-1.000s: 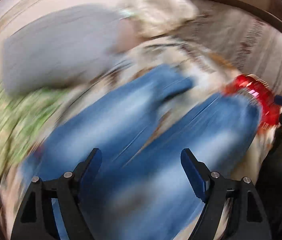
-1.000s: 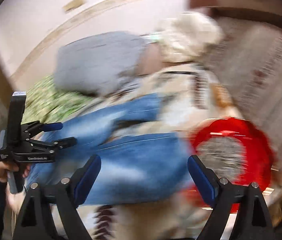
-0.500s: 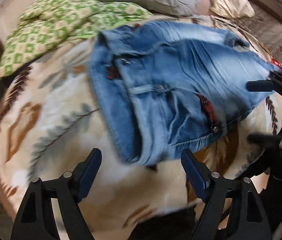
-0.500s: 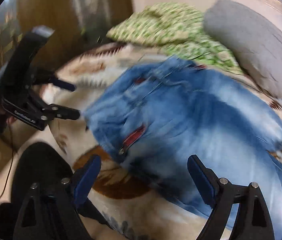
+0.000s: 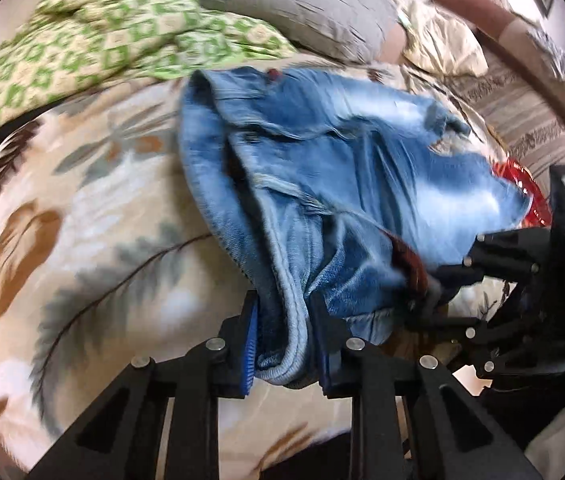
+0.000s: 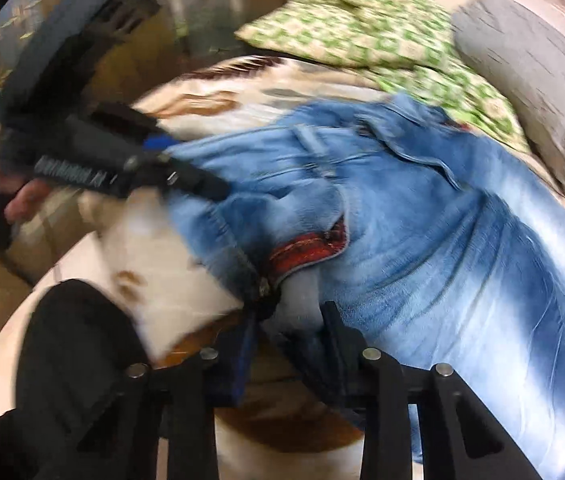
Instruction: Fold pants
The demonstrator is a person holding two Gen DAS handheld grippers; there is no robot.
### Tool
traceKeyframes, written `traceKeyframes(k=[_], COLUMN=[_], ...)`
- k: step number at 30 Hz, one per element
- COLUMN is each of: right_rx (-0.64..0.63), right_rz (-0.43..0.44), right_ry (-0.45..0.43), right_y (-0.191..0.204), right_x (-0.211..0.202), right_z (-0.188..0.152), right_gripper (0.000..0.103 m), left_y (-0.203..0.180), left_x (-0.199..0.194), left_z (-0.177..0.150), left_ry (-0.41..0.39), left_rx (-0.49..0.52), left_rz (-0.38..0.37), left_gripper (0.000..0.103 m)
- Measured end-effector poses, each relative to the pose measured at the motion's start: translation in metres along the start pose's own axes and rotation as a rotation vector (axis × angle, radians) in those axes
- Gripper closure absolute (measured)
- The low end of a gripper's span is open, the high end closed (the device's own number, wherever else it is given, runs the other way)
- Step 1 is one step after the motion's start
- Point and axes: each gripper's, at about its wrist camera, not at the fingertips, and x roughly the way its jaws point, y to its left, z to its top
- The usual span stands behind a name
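**Waistband pinched at both near corners**

Left gripper closed on the jeans at the thick waistband hem; right gripper likewise clamped beside the red-lined fly. Legs stretched away toward the far right over the plush leaf-print blanket. Faded, heavy, creased denim.

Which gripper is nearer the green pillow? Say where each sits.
Left, as far as I can judge. The left gripper clamps the jeans waistband on the green pillow's side; the right gripper clamps the waistband at the fly, farther off.
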Motion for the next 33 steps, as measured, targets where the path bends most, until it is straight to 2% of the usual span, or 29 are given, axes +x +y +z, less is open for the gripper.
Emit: traceKeyframes(k=[3, 4, 5, 7, 9, 10, 12, 15, 18, 21, 23, 27, 29, 30, 31, 32, 33], right_rx=[-0.027, -0.032, -0.033, -0.014, 0.006, 0.013, 0.038, 0.05, 0.071, 0.123, 0.151, 0.148, 0.143, 0.145, 0.152, 0.161, 0.173], right_rz=[0.019, 0.007, -0.002, -0.007, 0.015, 0.02, 0.001, -0.105, -0.184, -0.237, -0.25, -0.294, -0.278, -0.267, -0.252, -0.235, -0.223], right_ry=[0.027, 0.05, 0.081, 0.108, 0.05, 0.022, -0.052, -0.124, -0.125, -0.07, -0.028, 0.017, 0.026, 0.043, 0.063, 0.089, 0.117], right_y=[0.013, 0.013, 0.012, 0.005, -0.009, -0.015, -0.038, -0.082, -0.137, -0.184, -0.201, -0.231, -0.24, -0.245, -0.248, -0.249, -0.251], right_x=[0.01, 0.018, 0.026, 0.024, -0.001, -0.015, -0.044, -0.063, -0.055, -0.025, -0.004, 0.051, 0.071, 0.084, 0.096, 0.104, 0.114], right_z=[-0.004, -0.005, -0.005, -0.008, -0.007, -0.007, 0.001, 0.025, 0.056, 0.088, 0.102, 0.132, 0.137, 0.139, 0.141, 0.14, 0.139], right_gripper=[0.07, 0.067, 0.063, 0.032, 0.028, 0.023, 0.017, 0.013, 0.013, 0.013, 0.013, 0.013, 0.013, 0.013, 0.015, 0.019, 0.037], left_y=[0.005, 0.004, 0.004, 0.007, 0.013, 0.015, 0.018, 0.026, 0.028, 0.04, 0.048, 0.065, 0.071, 0.074, 0.074, 0.074, 0.073], left_x=[0.024, 0.035, 0.04, 0.034, 0.018, 0.012, 0.004, 0.009, 0.036, 0.069, 0.094, 0.141, 0.161, 0.171, 0.175, 0.179, 0.178], left_z=[-0.015, -0.017, -0.017, -0.01, 0.003, 0.014, 0.04, 0.085, 0.128, 0.168, 0.19, 0.221, 0.23, 0.232, 0.232, 0.233, 0.233], left_ry=[0.068, 0.093, 0.104, 0.08, 0.025, -0.009, -0.066, -0.105, -0.099, -0.062, -0.043, 0.015, 0.022, 0.034, 0.032, 0.032, 0.033], left_rx=[-0.013, -0.008, -0.006, -0.037, -0.077, -0.083, -0.086, -0.133, -0.153, -0.187, -0.217, -0.322, -0.351, -0.361, -0.352, -0.313, -0.281], left_rz=[0.026, 0.053, 0.086, 0.086, 0.064, 0.086, 0.146, 0.154, 0.175, 0.231, 0.254, 0.206, 0.189, 0.18, 0.18, 0.197, 0.197], left_gripper=[0.076, 0.062, 0.055, 0.041, 0.03, 0.025, 0.022, 0.022, 0.022, 0.022, 0.022, 0.022, 0.022, 0.027, 0.065, 0.075, 0.078])
